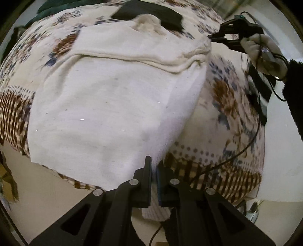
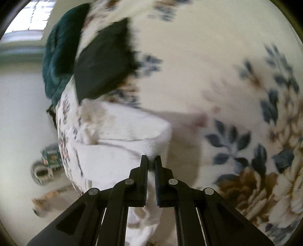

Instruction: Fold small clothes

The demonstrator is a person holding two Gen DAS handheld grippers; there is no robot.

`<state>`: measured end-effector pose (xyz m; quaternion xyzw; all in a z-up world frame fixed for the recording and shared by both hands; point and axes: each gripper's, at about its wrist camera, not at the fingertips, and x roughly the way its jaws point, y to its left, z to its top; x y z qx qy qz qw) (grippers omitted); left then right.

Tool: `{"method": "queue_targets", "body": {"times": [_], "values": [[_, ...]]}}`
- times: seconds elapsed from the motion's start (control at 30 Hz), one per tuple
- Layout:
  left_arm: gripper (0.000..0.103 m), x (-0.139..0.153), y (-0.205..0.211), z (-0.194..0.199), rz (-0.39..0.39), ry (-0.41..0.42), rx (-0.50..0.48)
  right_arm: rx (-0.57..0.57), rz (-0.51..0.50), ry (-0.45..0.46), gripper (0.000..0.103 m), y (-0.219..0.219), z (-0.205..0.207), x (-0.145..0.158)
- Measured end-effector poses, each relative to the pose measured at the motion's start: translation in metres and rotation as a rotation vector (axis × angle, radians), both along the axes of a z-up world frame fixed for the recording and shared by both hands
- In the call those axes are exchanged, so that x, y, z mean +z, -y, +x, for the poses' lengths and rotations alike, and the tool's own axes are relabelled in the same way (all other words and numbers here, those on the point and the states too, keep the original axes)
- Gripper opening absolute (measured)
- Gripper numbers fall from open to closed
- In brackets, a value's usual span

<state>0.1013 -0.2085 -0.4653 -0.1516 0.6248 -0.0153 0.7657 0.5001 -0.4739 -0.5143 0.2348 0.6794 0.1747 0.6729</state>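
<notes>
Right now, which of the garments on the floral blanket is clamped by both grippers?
The cream-white garment: the left gripper pinches its near edge and the right gripper its far corner. The black piece and dark green one lie untouched.

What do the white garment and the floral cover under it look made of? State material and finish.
White garment: soft matte knit, likely cotton; ribbed hem, fine fuzz. Floral cover: plush fleece-like fabric, printed flowers, soft nap; fibre uncertain. Both grippers, left and right, pinch the garment.

Garment (image 1: 106, 90) on blanket (image 1: 233, 98); folded cloth (image 1: 151, 15) behind garment.
</notes>
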Motion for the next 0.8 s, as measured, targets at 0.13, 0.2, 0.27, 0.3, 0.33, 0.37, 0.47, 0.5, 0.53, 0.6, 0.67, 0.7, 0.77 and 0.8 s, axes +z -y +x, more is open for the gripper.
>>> {"method": "queue_targets", "body": {"times": [0.13, 0.2, 0.27, 0.3, 0.33, 0.37, 0.47, 0.5, 0.53, 0.6, 0.67, 0.7, 0.77, 0.8], "values": [[0.002, 0.007, -0.044, -0.006, 0.013, -0.013, 0.048, 0.092, -0.039, 0.055, 0.006, -0.061, 0.004, 0.043], [0.002, 0.007, -0.082, -0.012, -0.021, -0.01, 0.117, 0.149, -0.073, 0.076, 0.006, -0.116, 0.008, 0.059], [0.002, 0.003, -0.112, -0.014, -0.053, -0.012, 0.177, 0.206, -0.131, 0.106, 0.006, -0.163, 0.012, 0.069], [0.002, -0.002, -0.133, -0.016, -0.078, -0.019, 0.22, 0.227, -0.149, 0.108, 0.006, -0.184, 0.013, 0.071], [0.002, -0.004, -0.144, -0.017, -0.093, -0.023, 0.246, 0.25, -0.172, 0.112, 0.006, -0.211, 0.015, 0.071], [0.002, -0.01, -0.167, -0.02, -0.121, -0.026, 0.293, 0.269, -0.199, 0.118, 0.006, -0.236, 0.018, 0.069], [0.002, -0.021, -0.209, -0.022, -0.137, -0.041, 0.35, 0.343, -0.292, 0.141, 0.006, -0.322, 0.025, 0.058], [0.002, -0.025, -0.225, -0.022, -0.154, -0.046, 0.369, 0.356, -0.314, 0.143, 0.006, -0.341, 0.026, 0.053], [0.002, -0.029, -0.236, -0.022, -0.162, -0.051, 0.379, 0.377, -0.341, 0.143, 0.005, -0.366, 0.027, 0.047], [0.002, -0.037, -0.256, -0.022, -0.166, -0.05, 0.394, 0.412, -0.394, 0.157, 0.005, -0.405, 0.026, 0.037], [0.002, -0.046, -0.275, -0.022, -0.183, -0.058, 0.412, 0.436, -0.427, 0.152, 0.005, -0.434, 0.028, 0.026], [0.002, -0.052, -0.284, -0.023, -0.192, -0.065, 0.421, 0.45, -0.453, 0.15, 0.005, -0.448, 0.028, 0.018], [0.002, -0.067, -0.305, -0.025, -0.207, -0.081, 0.441, 0.47, -0.487, 0.141, 0.005, -0.47, 0.028, 0.003], [0.002, -0.072, -0.312, -0.026, -0.212, -0.087, 0.448, 0.477, -0.503, 0.139, 0.005, -0.48, 0.027, -0.004]]}}
